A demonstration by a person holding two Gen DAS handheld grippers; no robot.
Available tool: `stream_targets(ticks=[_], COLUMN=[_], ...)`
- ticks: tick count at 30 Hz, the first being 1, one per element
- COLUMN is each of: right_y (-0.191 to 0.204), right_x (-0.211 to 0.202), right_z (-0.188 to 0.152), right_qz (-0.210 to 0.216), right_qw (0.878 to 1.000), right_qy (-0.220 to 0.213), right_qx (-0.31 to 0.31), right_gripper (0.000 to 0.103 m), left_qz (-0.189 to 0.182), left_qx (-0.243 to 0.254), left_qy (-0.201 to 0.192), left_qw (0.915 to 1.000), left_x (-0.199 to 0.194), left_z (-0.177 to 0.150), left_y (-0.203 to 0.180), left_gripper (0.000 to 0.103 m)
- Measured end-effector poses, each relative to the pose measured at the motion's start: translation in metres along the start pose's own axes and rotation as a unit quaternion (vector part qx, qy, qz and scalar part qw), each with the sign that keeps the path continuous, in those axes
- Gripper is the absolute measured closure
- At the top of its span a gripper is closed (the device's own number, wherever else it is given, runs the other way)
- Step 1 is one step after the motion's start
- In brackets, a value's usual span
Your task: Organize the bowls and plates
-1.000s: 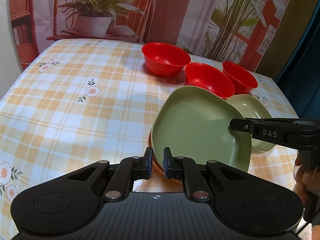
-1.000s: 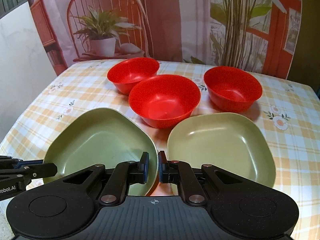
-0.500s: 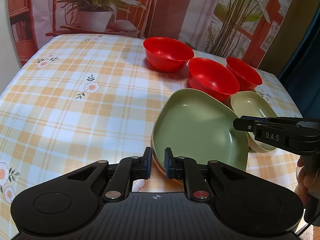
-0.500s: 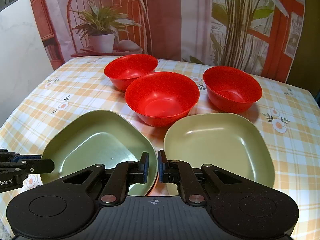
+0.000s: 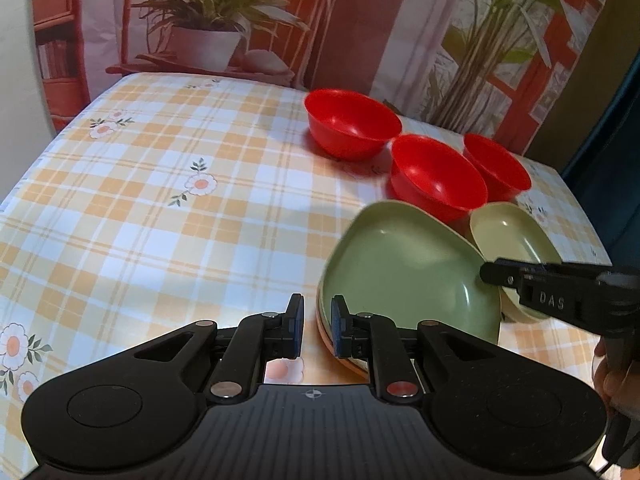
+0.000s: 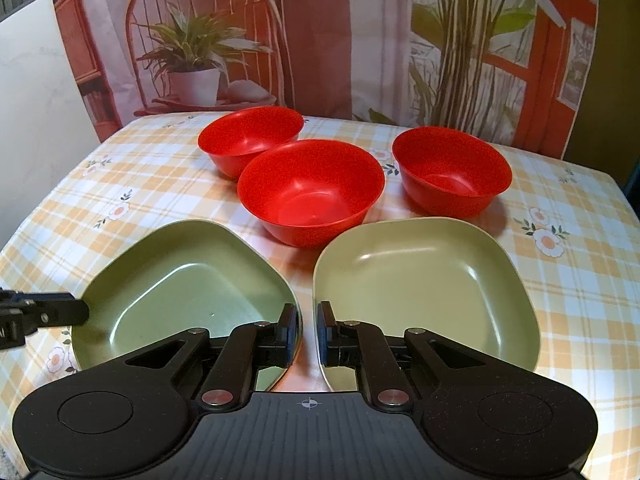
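Left gripper [image 5: 317, 327] spreading, fingers straddling green plate [image 5: 404, 272] rim at lower centre. Right gripper [image 6: 308, 336] narrowly parted, pinching nothing. Risk: finger dragging plate into red bowl [image 5: 438, 178].

home-style dining setup, likely staged: table [image 6: 580, 280] covered in an orange-and-white checked cloth with daisy prints, red plastic bowls [image 6: 312, 192] and green plates [image 6: 424, 280] laid out on it. at the far side hangs a printed backdrop [image 6: 320, 40] showing a rattan chair, potted plant [image 6: 196, 64] and red-framed window, not real furniture. plain white wall [image 6: 32, 100] at far left.
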State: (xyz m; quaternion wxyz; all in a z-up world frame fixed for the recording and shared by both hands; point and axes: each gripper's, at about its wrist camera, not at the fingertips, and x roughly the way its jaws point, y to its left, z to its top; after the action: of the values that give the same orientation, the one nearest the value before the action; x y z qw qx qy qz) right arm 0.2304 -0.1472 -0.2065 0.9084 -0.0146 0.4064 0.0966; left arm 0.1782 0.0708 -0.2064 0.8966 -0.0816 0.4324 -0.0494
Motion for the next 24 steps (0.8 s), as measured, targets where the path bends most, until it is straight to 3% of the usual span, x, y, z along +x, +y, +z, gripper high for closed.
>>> stream_targets(ticks=[9, 16, 24], right_y=[0.0, -0.001, -0.001], right_x=[0.0, 0.001, 0.001], right_z=[0.0, 0.0, -0.001], right_qz=[0.001, 0.001, 0.0], right_qw=[1.0, 1.0, 1.0], right_qy=[0.0, -0.001, -0.001], right_qx=[0.0, -0.003, -0.003], right_gripper=[0.091, 0.091, 0.091], left_qz=[0.001, 0.002, 0.007], left_qx=[-0.016, -0.032, -0.022], left_qy=[-0.004, -0.003, -0.002], left_qw=[0.9999, 0.9995, 0.9997], left_x=[0.005, 0.007, 0.01], left_z=[0.005, 0.004, 0.004], left_y=[0.005, 0.013, 0.012], left_gripper=[0.085, 0.07, 0.069])
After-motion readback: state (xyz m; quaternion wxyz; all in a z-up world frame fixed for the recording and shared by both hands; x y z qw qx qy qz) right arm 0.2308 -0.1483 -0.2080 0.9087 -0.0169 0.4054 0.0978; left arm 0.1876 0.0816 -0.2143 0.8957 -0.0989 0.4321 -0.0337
